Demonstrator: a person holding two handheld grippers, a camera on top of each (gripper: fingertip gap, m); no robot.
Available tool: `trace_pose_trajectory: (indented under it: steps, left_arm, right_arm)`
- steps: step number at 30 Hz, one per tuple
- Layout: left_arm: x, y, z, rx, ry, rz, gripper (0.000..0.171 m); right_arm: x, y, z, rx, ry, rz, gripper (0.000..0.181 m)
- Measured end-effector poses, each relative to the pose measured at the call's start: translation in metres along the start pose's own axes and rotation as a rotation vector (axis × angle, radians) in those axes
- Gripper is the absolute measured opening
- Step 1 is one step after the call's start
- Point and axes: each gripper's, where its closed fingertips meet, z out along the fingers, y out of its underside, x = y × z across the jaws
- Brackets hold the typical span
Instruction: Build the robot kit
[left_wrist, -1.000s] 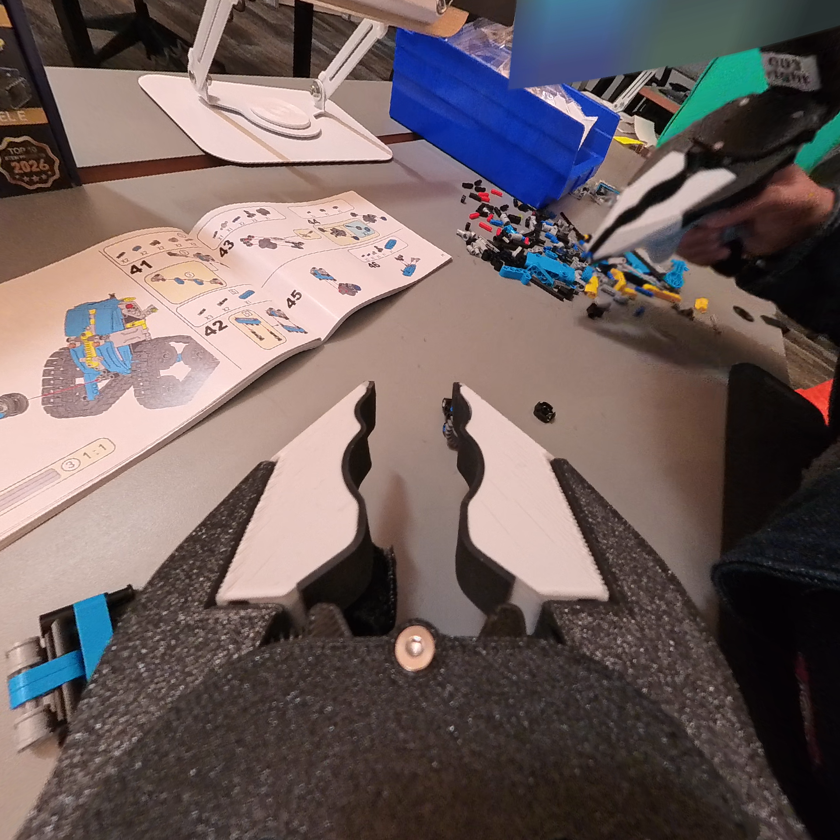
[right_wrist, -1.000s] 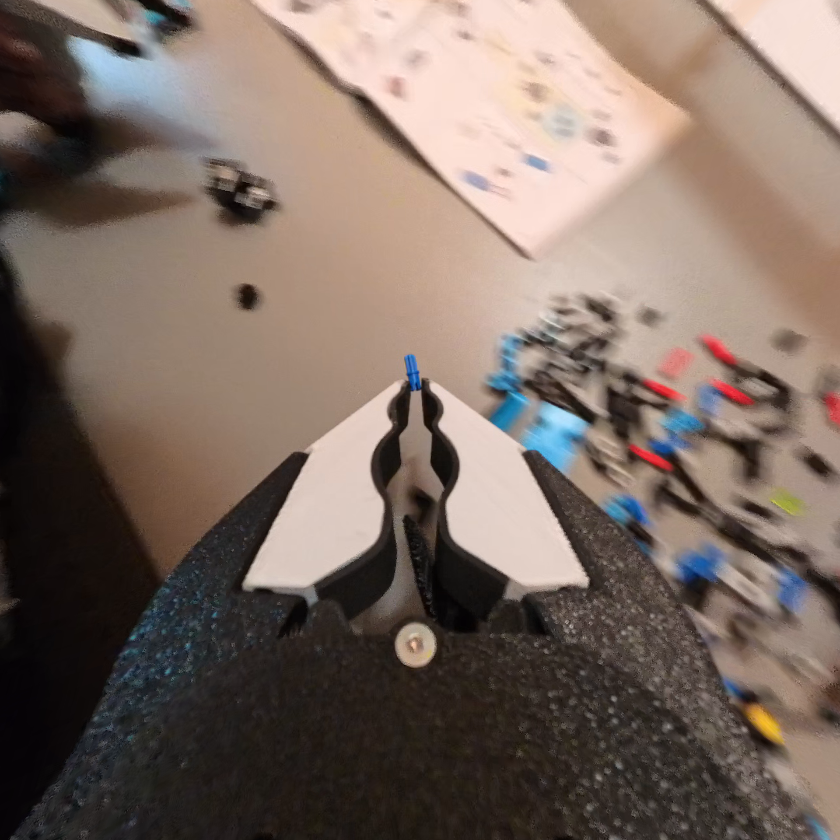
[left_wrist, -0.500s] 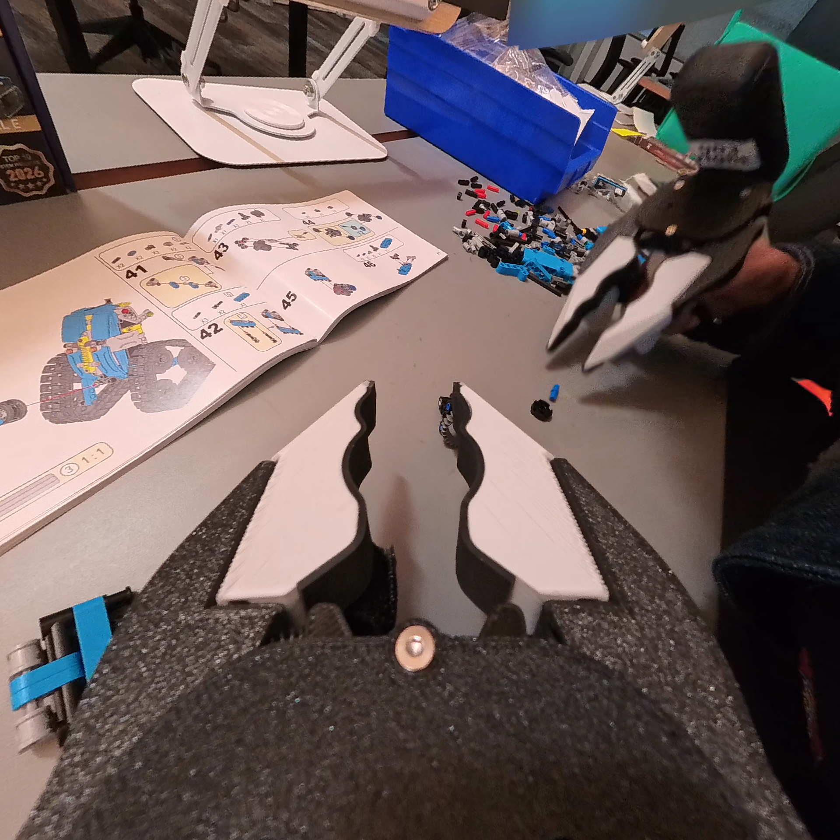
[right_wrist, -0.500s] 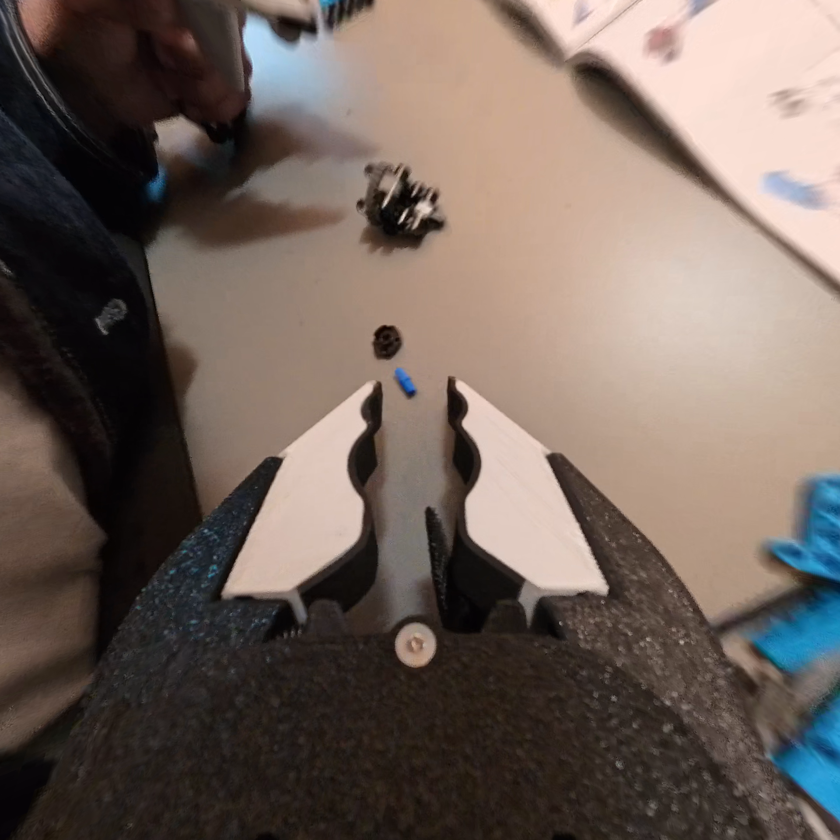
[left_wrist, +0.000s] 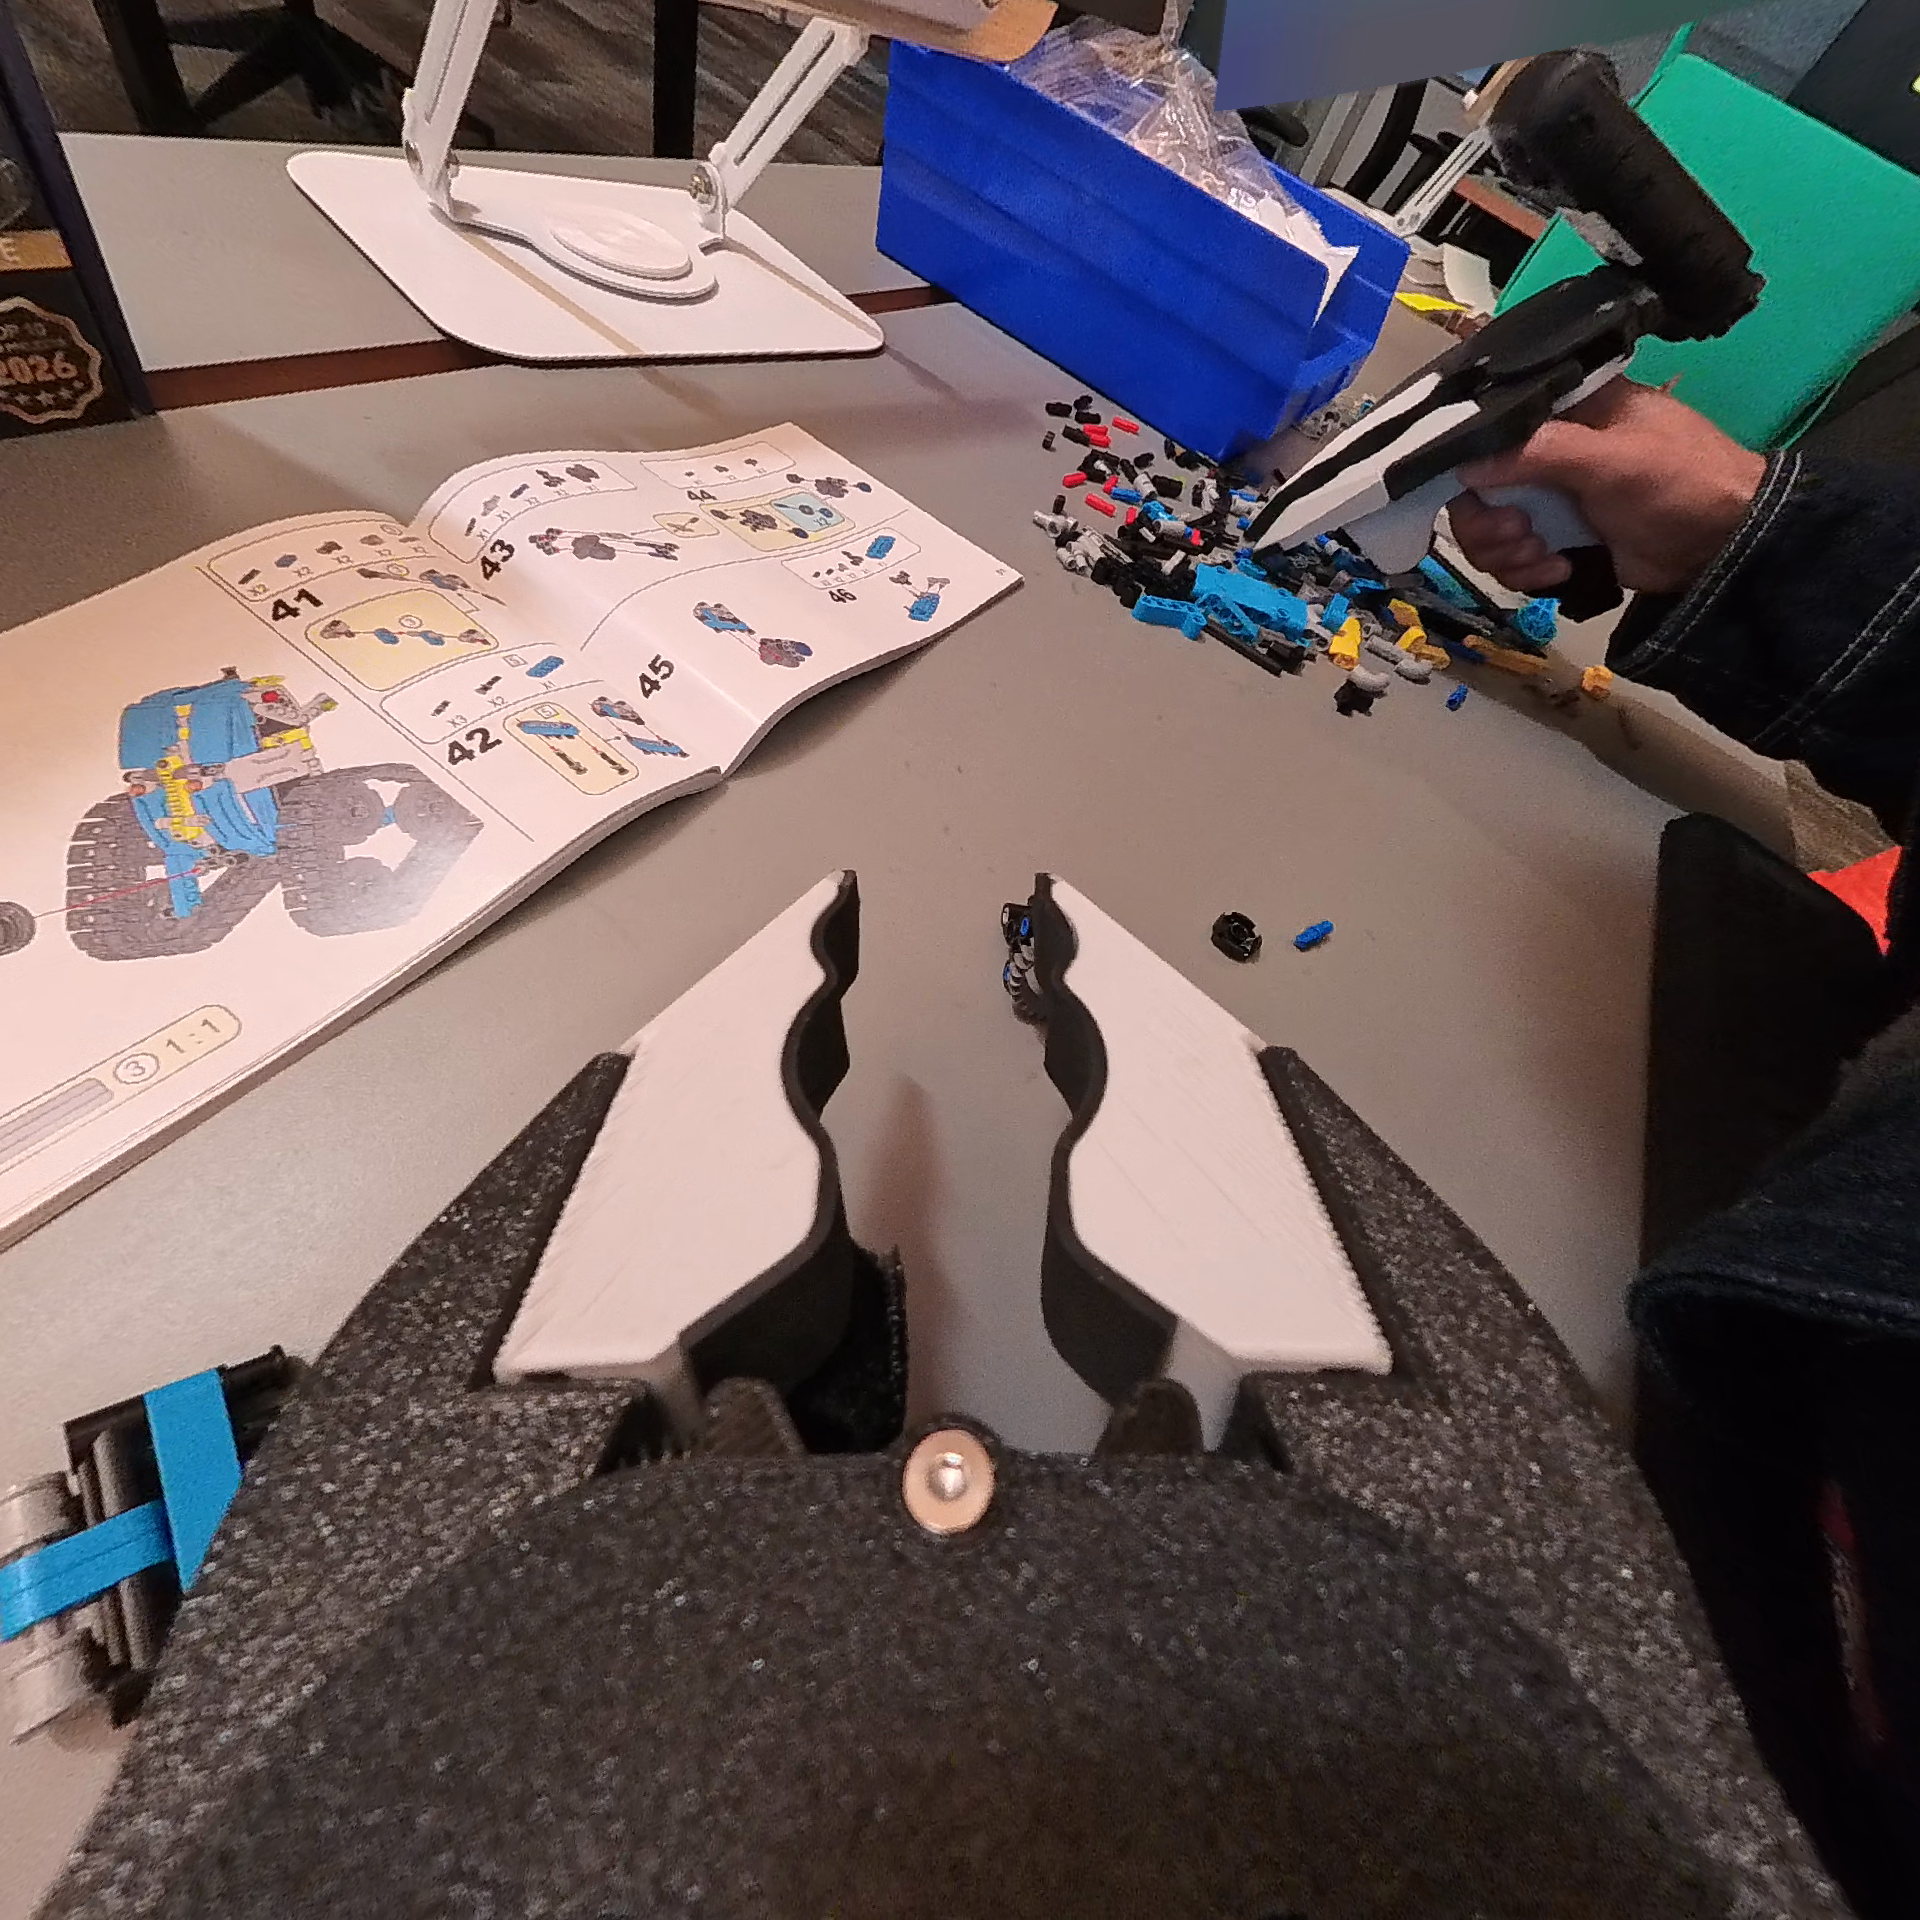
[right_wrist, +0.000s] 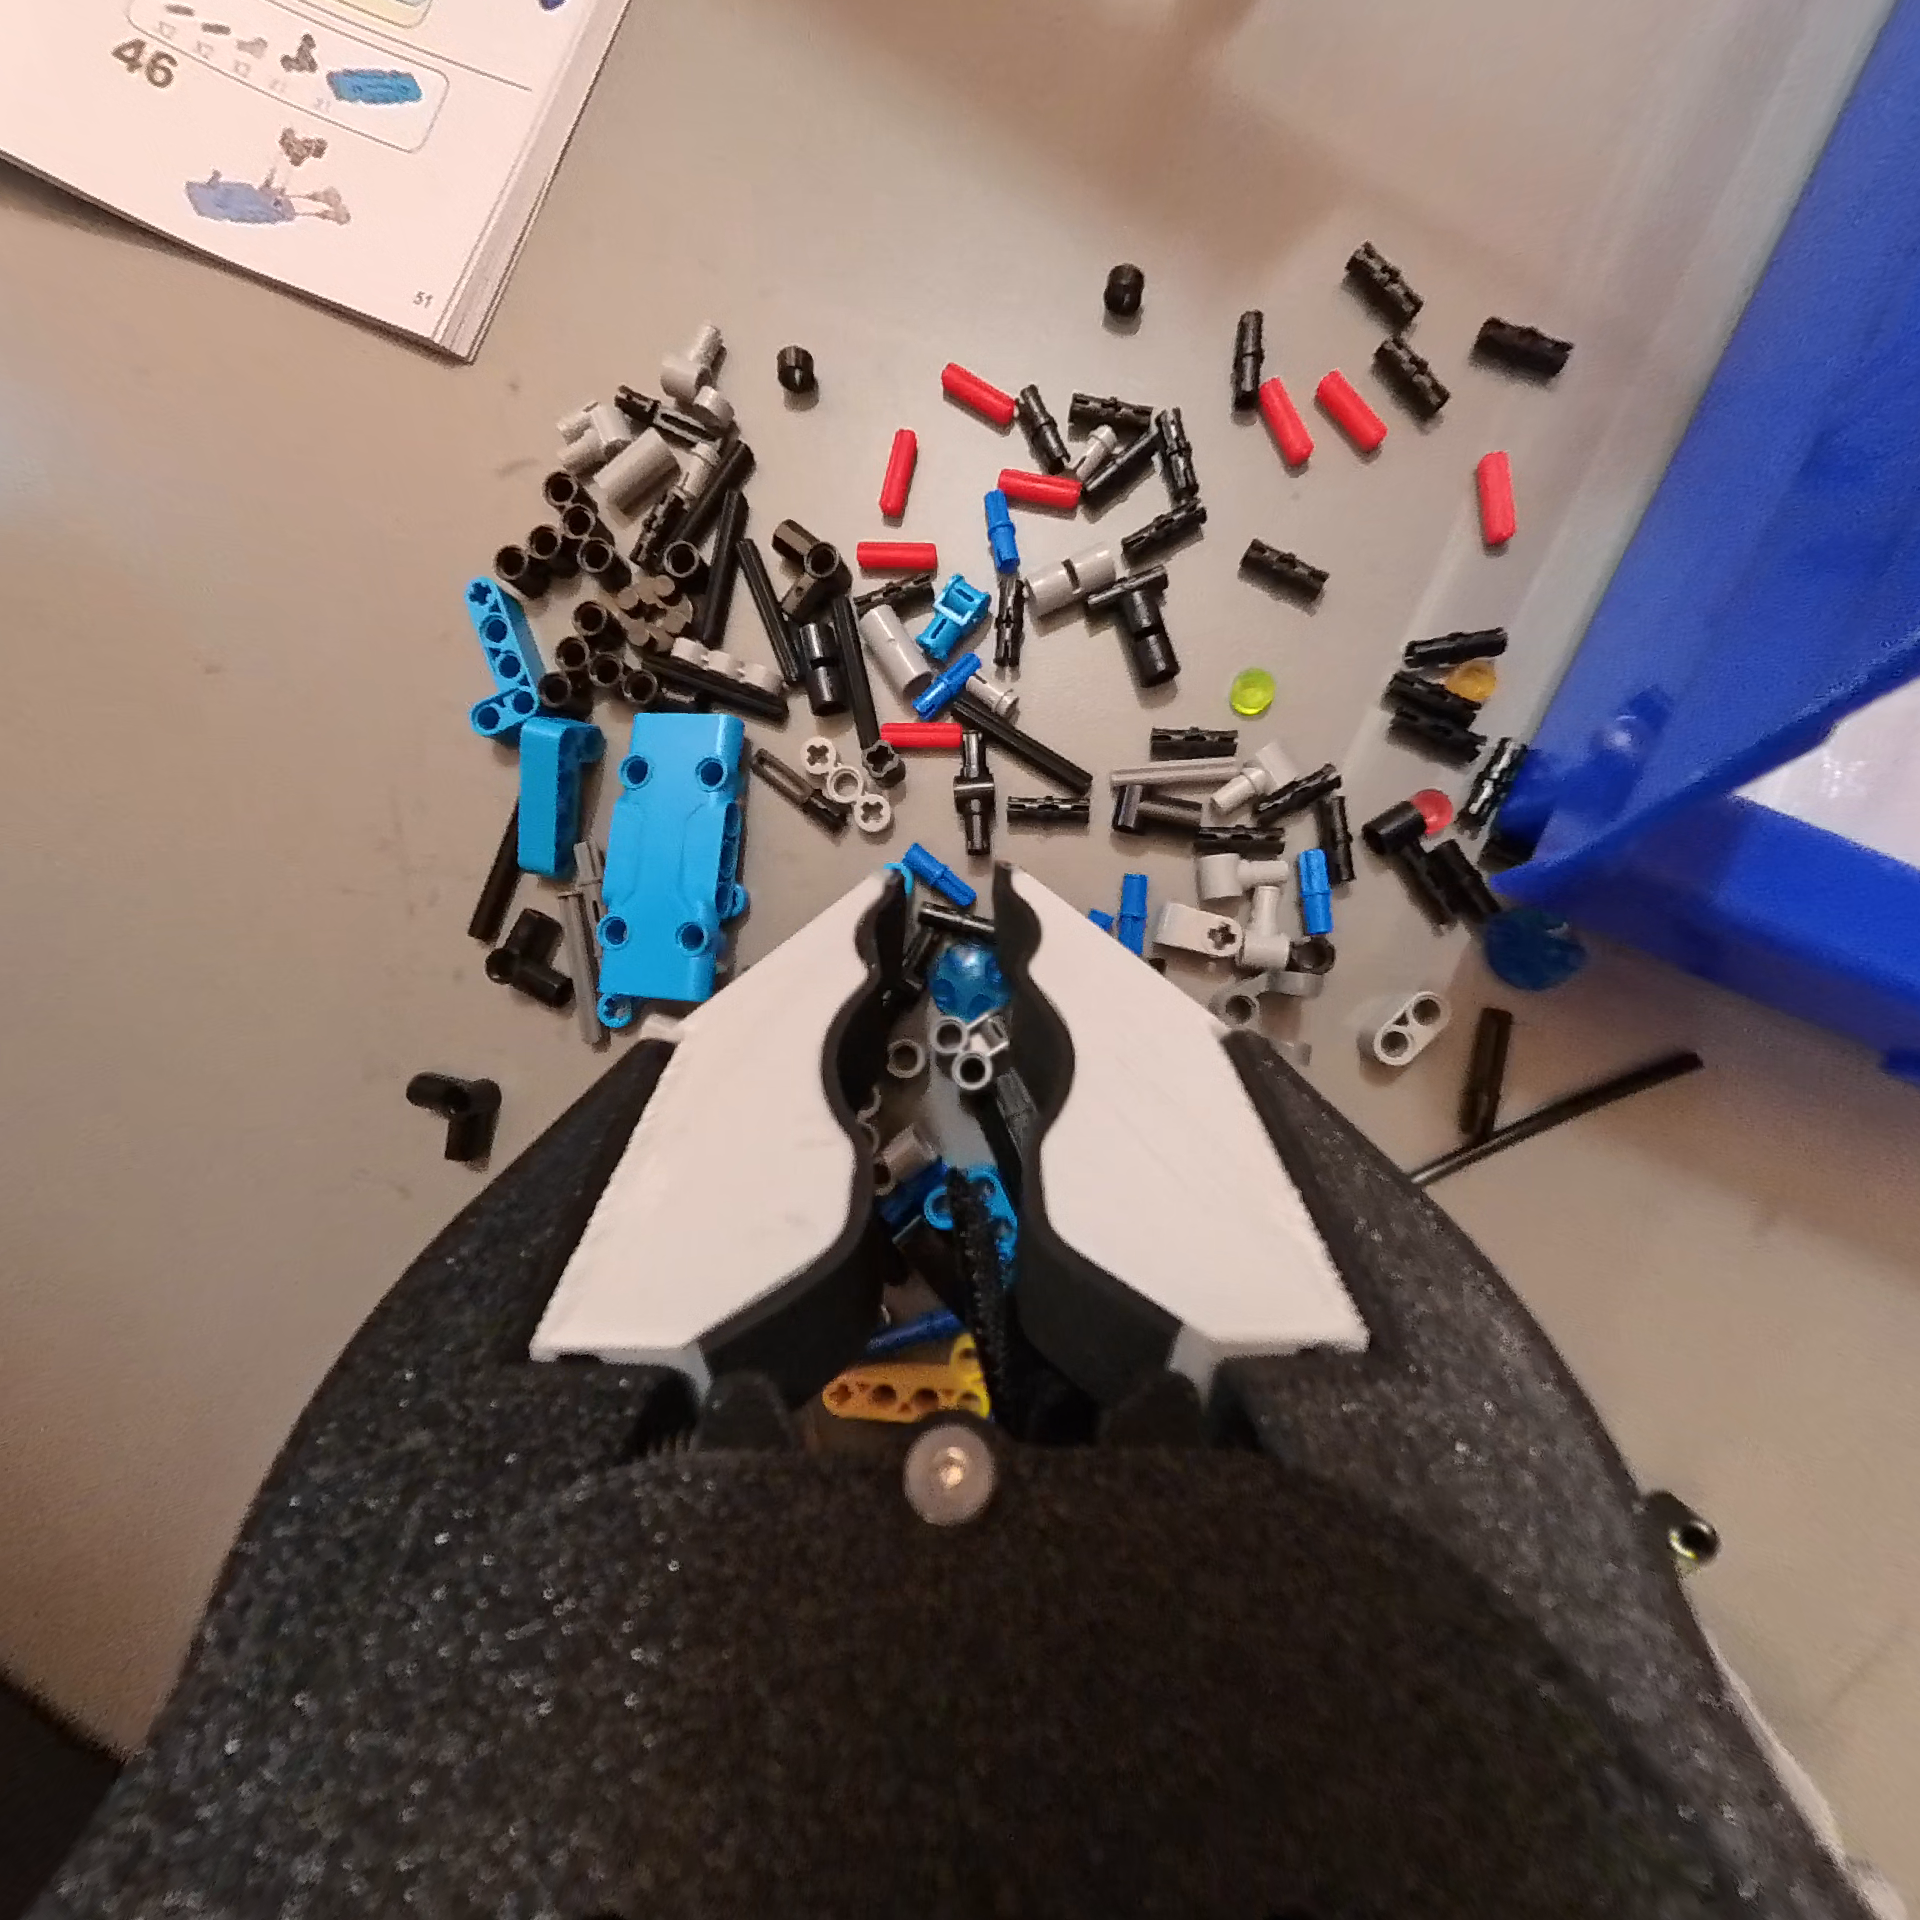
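Observation:
My left gripper (left_wrist: 945, 883) is open and low over the grey table (left_wrist: 1039, 748). A small black and blue assembly (left_wrist: 1023, 951) lies against the inner side of its right fingertip; the left pad stands well clear of it. A black round part (left_wrist: 1235, 933) and a small blue pin (left_wrist: 1313, 935) lie on the table to its right. My right gripper (right_wrist: 945, 878) is open over a pile of small parts (right_wrist: 1039, 623), with a blue pin (right_wrist: 938, 871) lying just ahead of its tips, not pressed. It also shows in the left wrist view (left_wrist: 1262, 535), tips down at the pile.
An open instruction booklet (left_wrist: 468, 675) lies at the left; its corner shows in the right wrist view (right_wrist: 260, 156). A blue bin (left_wrist: 1122, 249) stands behind the pile. A white stand (left_wrist: 582, 249) is at the back. A grey and blue part (left_wrist: 104, 1507) lies at the lower left. Some 35 centimeters of space lies between my two pairs of fingers.
My right gripper carried a blue pin from the pile, opened and left it beside the black round part, then swung back over the pile. My left gripper has not moved.

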Motion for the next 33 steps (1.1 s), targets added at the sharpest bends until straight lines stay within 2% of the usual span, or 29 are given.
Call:
trace_pose_trajectory:
  steps: [14, 25, 28, 33]
  left_arm:
    - [0.002, -0.001, -0.001, 0.004, 0.001, 0.007, 0.033]
    - [0.002, -0.001, -0.001, 0.005, -0.001, 0.011, 0.033]
    - [0.002, -0.002, -0.001, 0.008, 0.0, 0.009, 0.033]
    - [0.002, -0.001, -0.001, 0.005, -0.002, 0.012, 0.033]
  right_arm:
    - [-0.006, -0.002, 0.003, 0.003, -0.089, 0.053, 0.0]
    - [-0.01, -0.008, -0.005, 0.007, -0.06, -0.025, 0.0]
    - [-0.004, -0.004, -0.002, -0.023, -0.006, -0.065, 0.014]
    - [-0.002, -0.002, 0.002, -0.036, -0.016, -0.056, 0.013]
